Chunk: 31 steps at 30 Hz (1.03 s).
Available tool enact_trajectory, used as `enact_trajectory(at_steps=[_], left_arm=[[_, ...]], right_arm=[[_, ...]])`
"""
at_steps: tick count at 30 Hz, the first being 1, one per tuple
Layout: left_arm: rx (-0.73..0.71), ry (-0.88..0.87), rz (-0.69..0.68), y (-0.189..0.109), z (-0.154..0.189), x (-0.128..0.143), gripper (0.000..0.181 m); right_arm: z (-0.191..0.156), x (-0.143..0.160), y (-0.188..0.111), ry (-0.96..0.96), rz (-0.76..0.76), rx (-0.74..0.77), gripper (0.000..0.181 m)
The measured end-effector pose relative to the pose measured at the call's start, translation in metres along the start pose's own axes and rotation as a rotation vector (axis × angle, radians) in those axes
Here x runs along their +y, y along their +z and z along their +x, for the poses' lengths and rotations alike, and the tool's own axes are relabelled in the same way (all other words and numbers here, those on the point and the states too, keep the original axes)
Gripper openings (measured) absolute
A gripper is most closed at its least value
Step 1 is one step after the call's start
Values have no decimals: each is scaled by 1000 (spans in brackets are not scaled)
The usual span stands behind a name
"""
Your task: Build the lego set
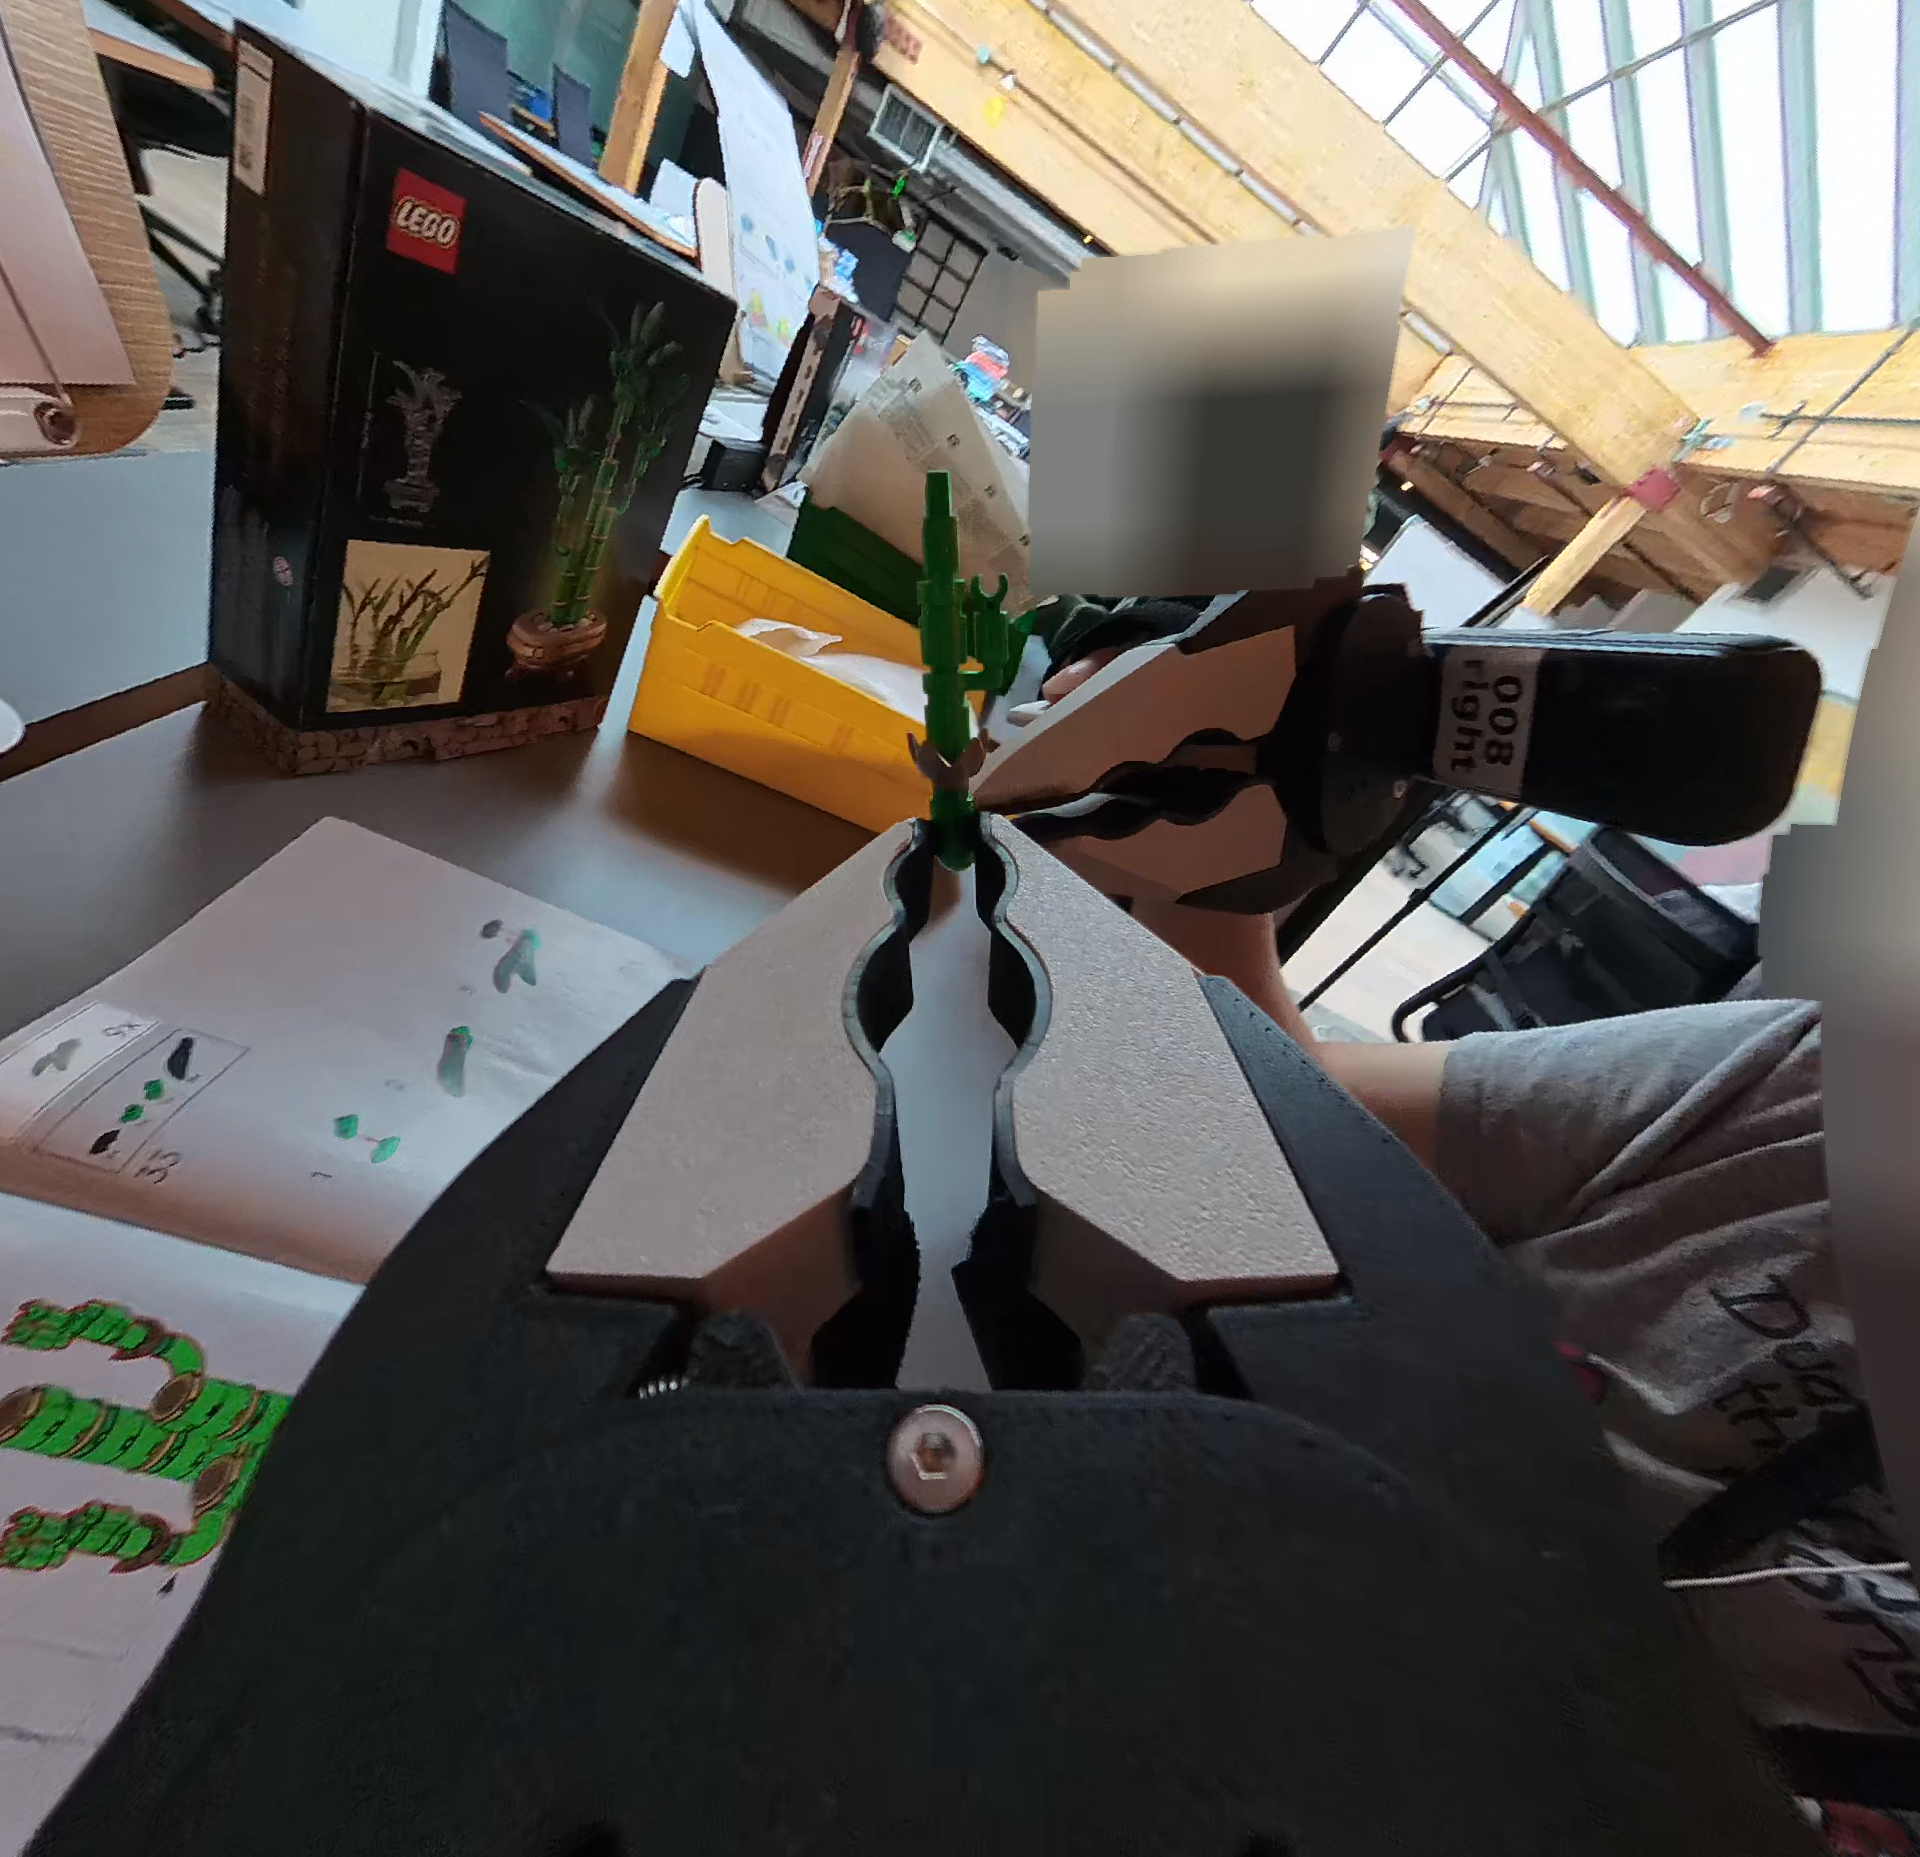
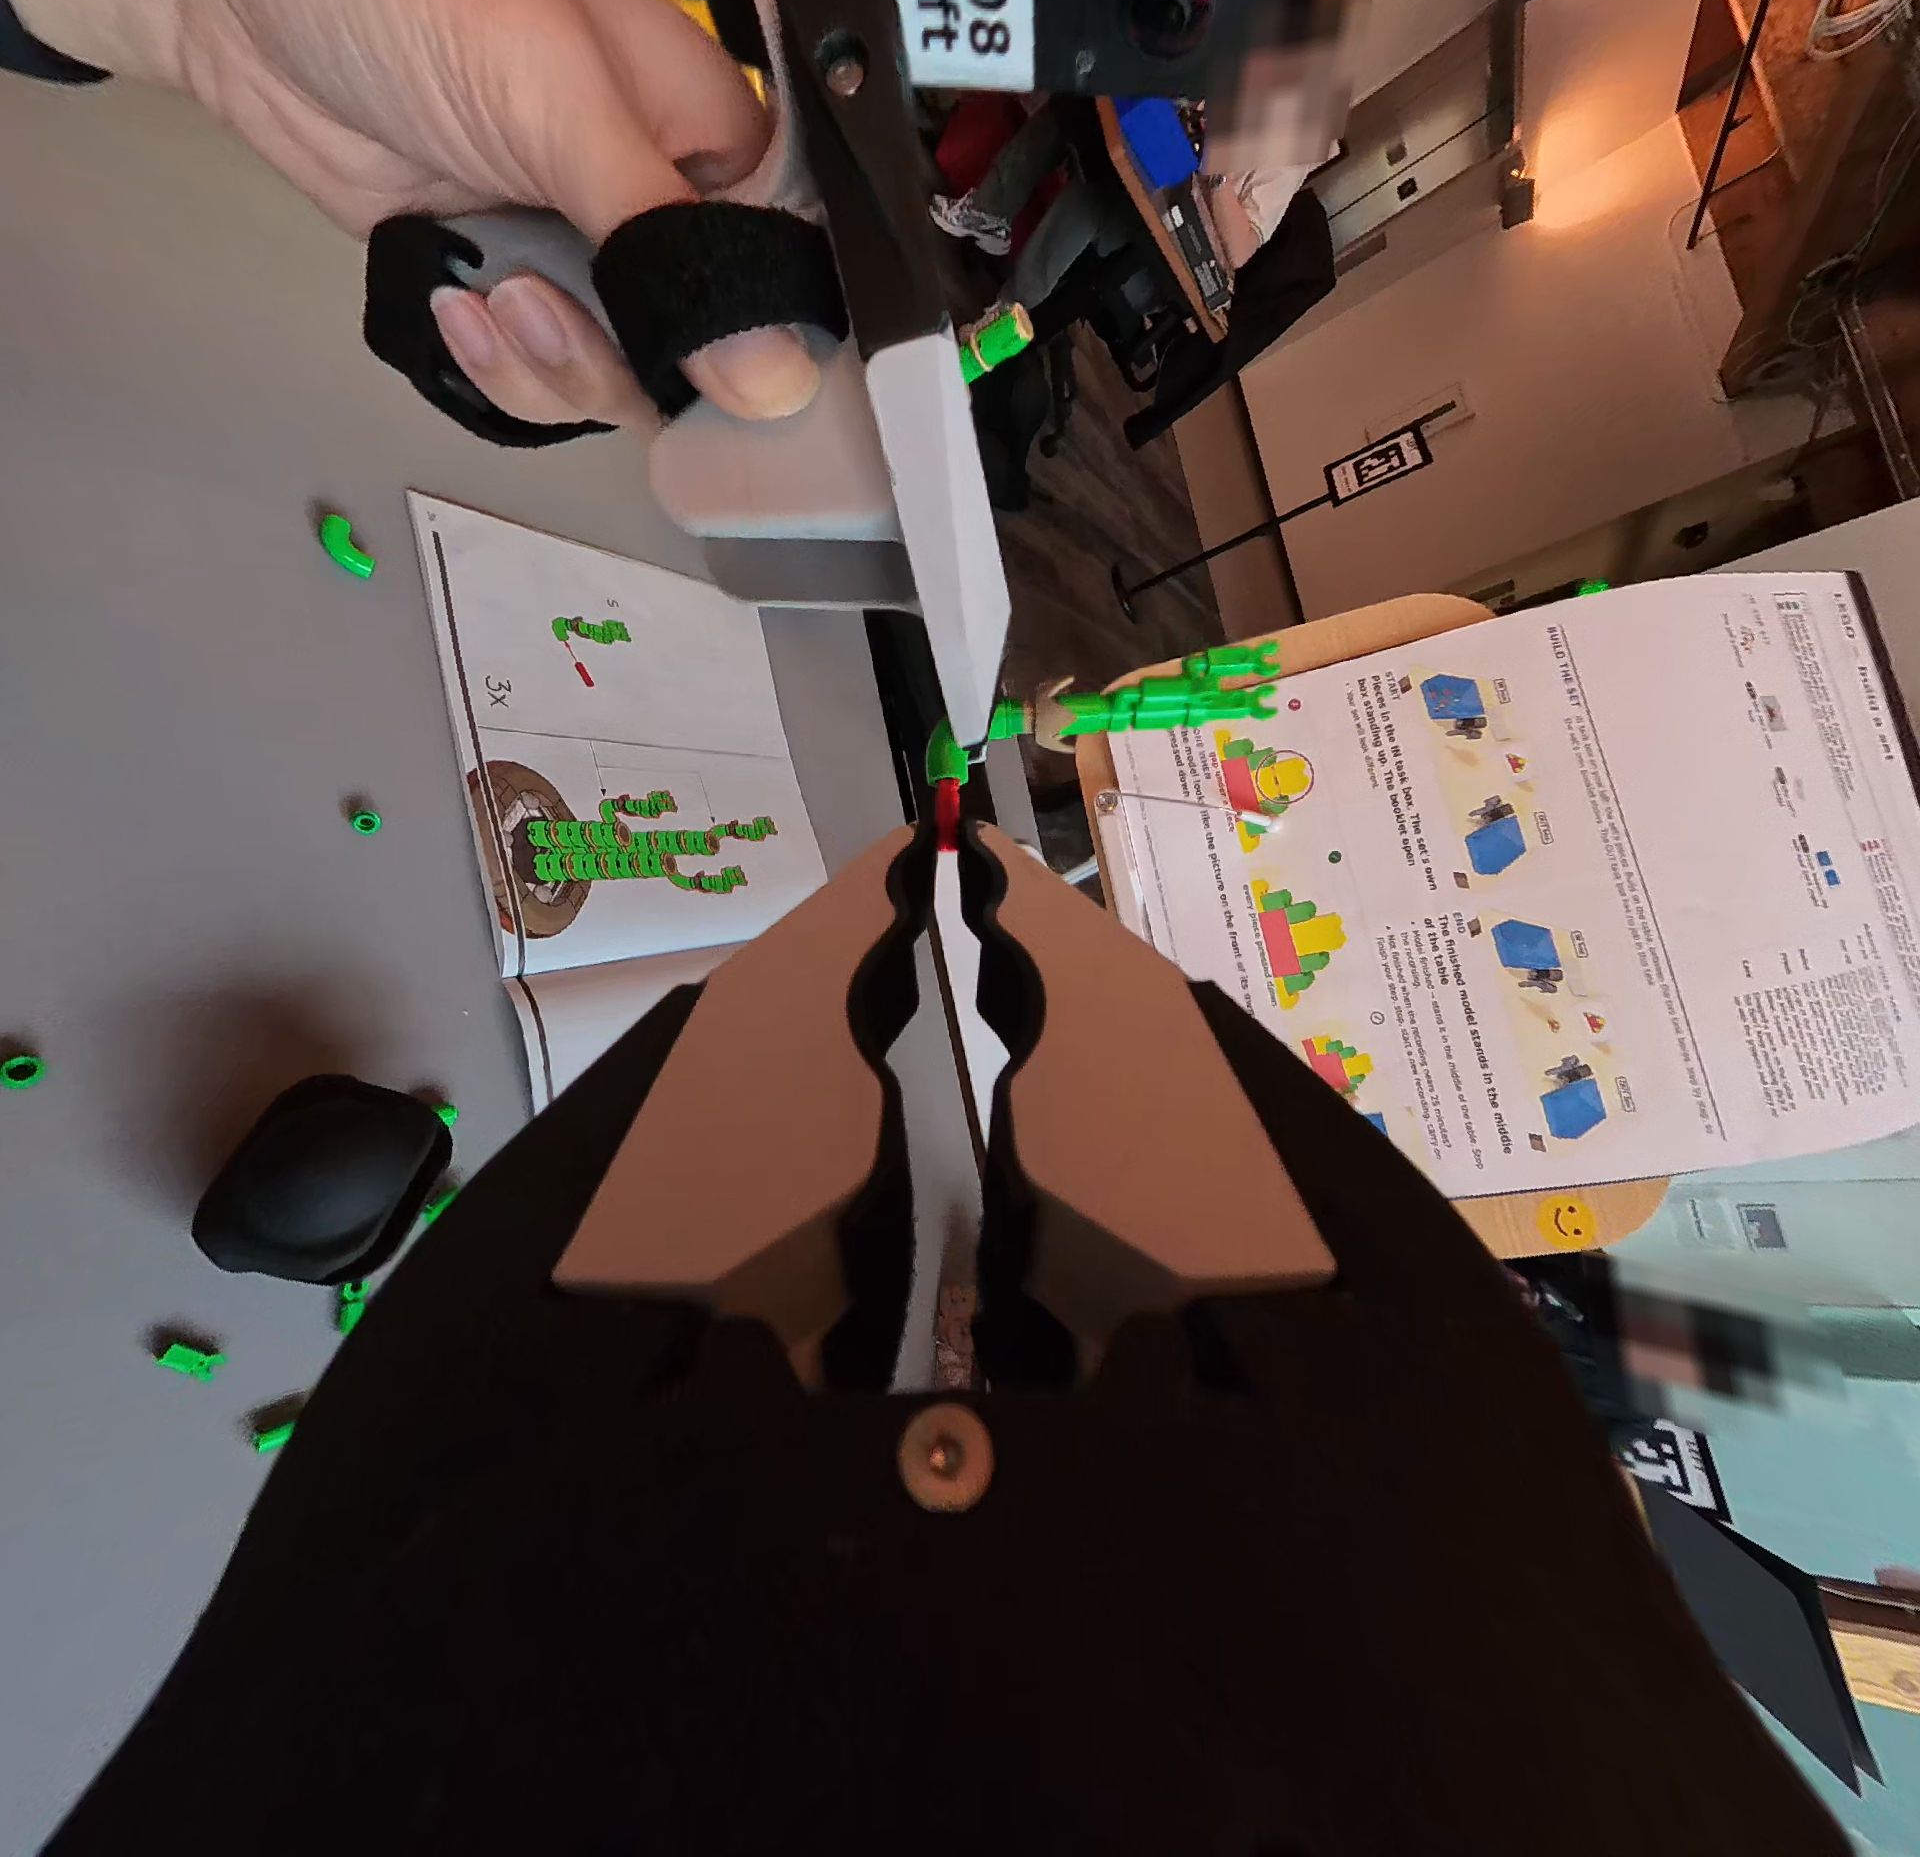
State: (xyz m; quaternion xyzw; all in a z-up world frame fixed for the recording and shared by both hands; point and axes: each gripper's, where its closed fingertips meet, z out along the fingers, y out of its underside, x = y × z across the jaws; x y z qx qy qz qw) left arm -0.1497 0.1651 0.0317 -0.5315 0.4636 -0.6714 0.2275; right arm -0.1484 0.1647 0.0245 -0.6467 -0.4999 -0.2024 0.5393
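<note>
**Left wrist view: green stalk pinched between both tools**

Left wrist view: left gripper (image 1: 948,851) clamped on the foot of a green lego stalk (image 1: 954,664), upright above the dark table (image 1: 520,820). Slim, knobbly stem, tan collar low down, clawed side branch near the top. Right gripper (image 1: 992,784) meeting it from the right. Right wrist view: right gripper (image 2: 943,839) closed on a red pin (image 2: 947,815) plugged into a green elbow (image 2: 943,758) at the stalk's base. Behind: set box (image 1: 436,436), yellow bin (image 1: 769,685), open booklet (image 2: 623,747), loose green pieces (image 2: 348,547).
</note>
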Motion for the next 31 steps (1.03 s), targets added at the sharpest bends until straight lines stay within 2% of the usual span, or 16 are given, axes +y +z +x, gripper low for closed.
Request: enact_trajectory(at_steps=[4,14,21,31], left_arm=[[-61,28,-34,1,-6,5,5],[-51,12,-31,-9,1,-1,5],[-81,-6,0,-15,2,-8,5],[51,-56,68,-25,17,-20,4]], right_arm=[[-4,6,5,-24,-39,-7,1],[-1,-7,5,36,28,-2,1],[4,-15,8,-14,33,73,1],[12,-28,-3,-29,72,121,1]])
